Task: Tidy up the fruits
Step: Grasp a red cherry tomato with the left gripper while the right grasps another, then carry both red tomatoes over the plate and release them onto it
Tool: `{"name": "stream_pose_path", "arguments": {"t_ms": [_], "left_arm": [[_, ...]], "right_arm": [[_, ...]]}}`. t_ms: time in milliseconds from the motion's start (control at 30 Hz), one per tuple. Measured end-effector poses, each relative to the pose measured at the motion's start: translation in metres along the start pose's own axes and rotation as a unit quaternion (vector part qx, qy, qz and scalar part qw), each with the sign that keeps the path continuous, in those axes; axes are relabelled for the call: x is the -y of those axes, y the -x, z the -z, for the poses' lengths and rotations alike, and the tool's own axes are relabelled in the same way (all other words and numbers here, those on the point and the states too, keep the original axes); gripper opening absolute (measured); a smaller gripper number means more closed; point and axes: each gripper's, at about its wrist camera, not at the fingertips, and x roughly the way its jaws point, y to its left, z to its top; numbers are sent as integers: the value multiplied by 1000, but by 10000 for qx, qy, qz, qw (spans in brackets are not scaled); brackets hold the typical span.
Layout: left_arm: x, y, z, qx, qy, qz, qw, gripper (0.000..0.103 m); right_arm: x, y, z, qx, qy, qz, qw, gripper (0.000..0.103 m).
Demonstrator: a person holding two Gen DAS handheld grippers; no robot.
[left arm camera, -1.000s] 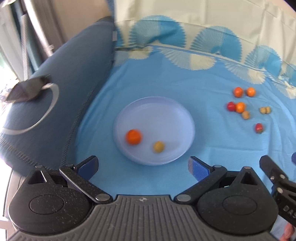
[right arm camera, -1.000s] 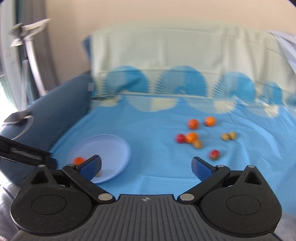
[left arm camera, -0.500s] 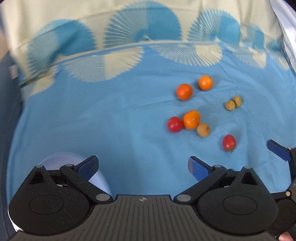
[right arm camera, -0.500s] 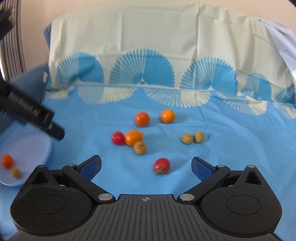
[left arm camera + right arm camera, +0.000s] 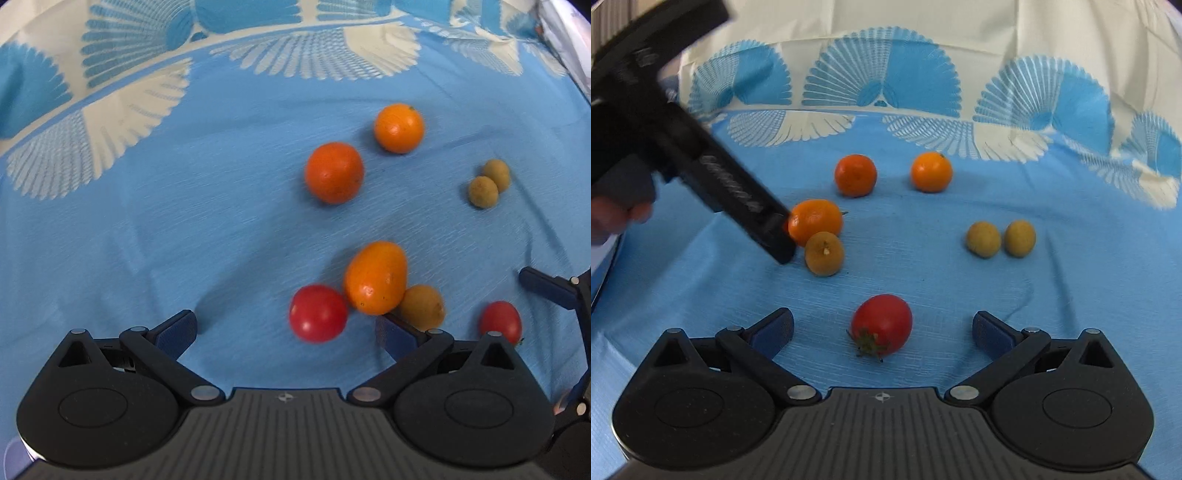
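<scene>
My left gripper (image 5: 286, 330) is open, with a red cherry tomato (image 5: 317, 313) just ahead between its fingers. An oval orange fruit (image 5: 376, 277) and a tan fruit (image 5: 423, 306) touch beside it. My right gripper (image 5: 882, 328) is open around a red tomato with a green stem (image 5: 881, 325), which also shows in the left wrist view (image 5: 500, 321). Two round oranges (image 5: 334, 172) (image 5: 399, 128) and two small tan fruits (image 5: 489, 184) lie farther back. The left gripper's body (image 5: 713, 184) crosses the right wrist view and hides the first tomato.
All fruit lies on a blue cloth (image 5: 184, 240) with a white fan-pattern border (image 5: 879, 88) rising at the back. A sliver of the pale plate (image 5: 13, 456) shows at the left wrist view's bottom left corner. The right gripper's finger (image 5: 546, 286) shows at the right edge.
Both grippers moved right from the plate and closer to the loose fruits. The left now has the red cherry tomato between its fingers, the right the stemmed tomato. Both stayed open.
</scene>
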Motion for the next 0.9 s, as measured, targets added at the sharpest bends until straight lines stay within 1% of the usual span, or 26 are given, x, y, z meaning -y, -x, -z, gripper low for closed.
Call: {"name": "stream_pose_path", "arguments": {"t_ms": [100, 167, 200, 233, 267, 300, 333, 367, 433, 500, 633, 700, 767, 900], "left_arm": [[-1, 0, -2, 35, 64, 23, 10000, 103], [0, 1, -2, 50, 139, 36, 9999, 101], [-1, 3, -2, 87, 187, 96, 9997, 92], [-1, 7, -1, 138, 227, 189, 9995, 76], [2, 12, 0, 213, 211, 188, 9994, 64], [5, 18, 0, 293, 117, 172, 9994, 33], [7, 21, 0, 298, 44, 183, 9994, 33], [7, 24, 0, 342, 89, 218, 9991, 33], [7, 30, 0, 389, 113, 212, 9990, 33], [8, 42, 3, 483, 173, 154, 9986, 33], [3, 80, 18, 586, 600, 77, 9964, 33], [-2, 107, 31, 628, 860, 38, 9943, 33], [-6, 134, 47, 637, 1075, -17, 9922, 33], [-11, 187, 85, 646, 1369, -108, 9884, 33]], "right_arm": [[1, 0, 1, 28, -36, -24, 10000, 102], [1, -1, 1, 36, -22, -14, 10000, 102], [2, -1, 1, 41, -18, -11, 10000, 102], [1, -1, 1, 44, -18, -7, 10000, 102], [1, 1, 1, 54, -40, 12, 10000, 97], [2, 4, 1, 92, -112, 29, 9999, 89], [3, 9, 1, 155, -197, 48, 9997, 62], [4, 12, 1, 179, -255, 71, 9995, 33], [9, 16, 2, 155, -355, 27, 9992, 31], [11, 18, 1, 194, -423, 118, 9988, 31], [19, 33, -3, 366, -693, 390, 9962, 31], [19, 47, -7, 406, -715, 551, 9951, 31], [17, 64, -12, 430, -752, 617, 9943, 31], [0, 112, -17, 511, -867, 409, 9941, 31]]}}
